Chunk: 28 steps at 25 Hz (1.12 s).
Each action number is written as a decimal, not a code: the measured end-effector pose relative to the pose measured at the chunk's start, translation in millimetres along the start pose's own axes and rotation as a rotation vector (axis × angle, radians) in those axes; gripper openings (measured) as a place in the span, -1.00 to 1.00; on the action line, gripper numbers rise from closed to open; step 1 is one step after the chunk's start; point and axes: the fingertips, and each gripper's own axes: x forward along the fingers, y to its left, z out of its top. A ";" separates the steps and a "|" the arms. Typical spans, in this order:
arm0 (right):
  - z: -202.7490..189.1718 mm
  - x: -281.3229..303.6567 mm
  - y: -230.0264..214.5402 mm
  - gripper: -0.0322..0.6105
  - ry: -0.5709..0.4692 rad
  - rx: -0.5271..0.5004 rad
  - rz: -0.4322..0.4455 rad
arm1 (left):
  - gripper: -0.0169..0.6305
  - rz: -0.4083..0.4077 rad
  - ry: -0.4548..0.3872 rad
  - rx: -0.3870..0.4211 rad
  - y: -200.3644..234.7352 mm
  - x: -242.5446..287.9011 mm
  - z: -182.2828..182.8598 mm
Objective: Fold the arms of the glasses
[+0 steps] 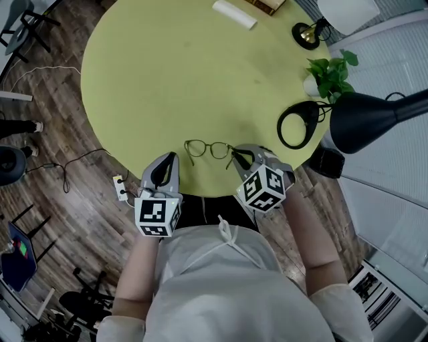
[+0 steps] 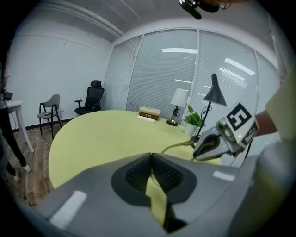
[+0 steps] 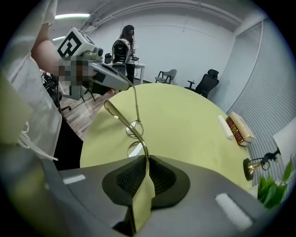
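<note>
Thin gold-framed glasses (image 1: 208,149) are at the near edge of the round yellow-green table (image 1: 167,80), arms spread toward me. My right gripper (image 1: 234,159) is shut on the end of one arm. In the right gripper view that arm runs from the lenses (image 3: 134,129) straight into the closed jaws (image 3: 147,159). My left gripper (image 1: 175,156) is at the other arm's end, and its jaws (image 2: 151,157) are shut, apparently on that arm's tip. In the left gripper view only a curved piece of the glasses' arm (image 2: 178,146) shows, leading to the right gripper (image 2: 199,150).
A black desk lamp (image 1: 364,120) with a ring base (image 1: 299,125) stands at the table's right edge, beside a potted plant (image 1: 328,77). A small brass lamp (image 1: 307,33), a white roll (image 1: 234,13) and a book (image 1: 267,5) lie at the far side. A person (image 3: 124,46) stands across the room.
</note>
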 end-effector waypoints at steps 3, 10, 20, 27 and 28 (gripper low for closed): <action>-0.3 0.3 1.7 -0.83 0.003 -0.032 -0.007 | -0.93 -0.006 -0.008 -0.015 0.7 2.4 8.6; -0.2 -1.0 4.6 -0.84 0.000 -0.040 -0.006 | -0.93 -0.045 -0.003 -0.075 -0.4 15.9 21.3; 1.4 -1.6 4.4 -0.84 -0.018 -0.041 -0.010 | -0.93 -0.102 0.065 -0.050 -14.5 32.8 4.6; 2.4 -2.0 1.8 -0.84 -0.028 -0.037 -0.002 | -0.93 -0.118 0.103 -0.038 -24.1 47.7 -9.1; 2.9 -2.1 1.8 -0.84 -0.029 -0.036 0.000 | -0.93 -0.123 0.110 -0.031 -26.3 50.0 -11.4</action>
